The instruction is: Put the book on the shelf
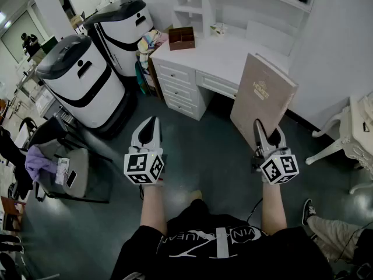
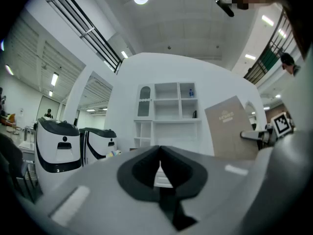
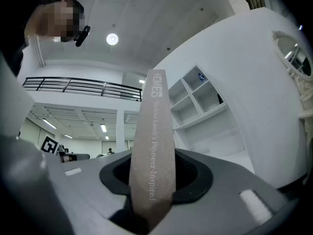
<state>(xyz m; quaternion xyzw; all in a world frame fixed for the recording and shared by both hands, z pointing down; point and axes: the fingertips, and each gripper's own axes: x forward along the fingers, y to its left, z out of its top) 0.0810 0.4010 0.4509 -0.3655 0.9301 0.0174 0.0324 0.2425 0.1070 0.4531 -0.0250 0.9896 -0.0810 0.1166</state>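
Note:
A large tan hardcover book stands upright in the air in front of the white desk. My right gripper is shut on its lower edge; in the right gripper view the book's spine rises from between the jaws. The white shelf unit with open cubbies sits on the desk's back, beyond the book. My left gripper hangs over the floor to the left, jaws closed together with nothing in them. From the left gripper view the book and shelf unit lie ahead.
Two white-and-black robot units stand at the left beside the desk drawers. A brown box sits on the desk's left end. A white chair is at the right; a grey chair with cloth at the left.

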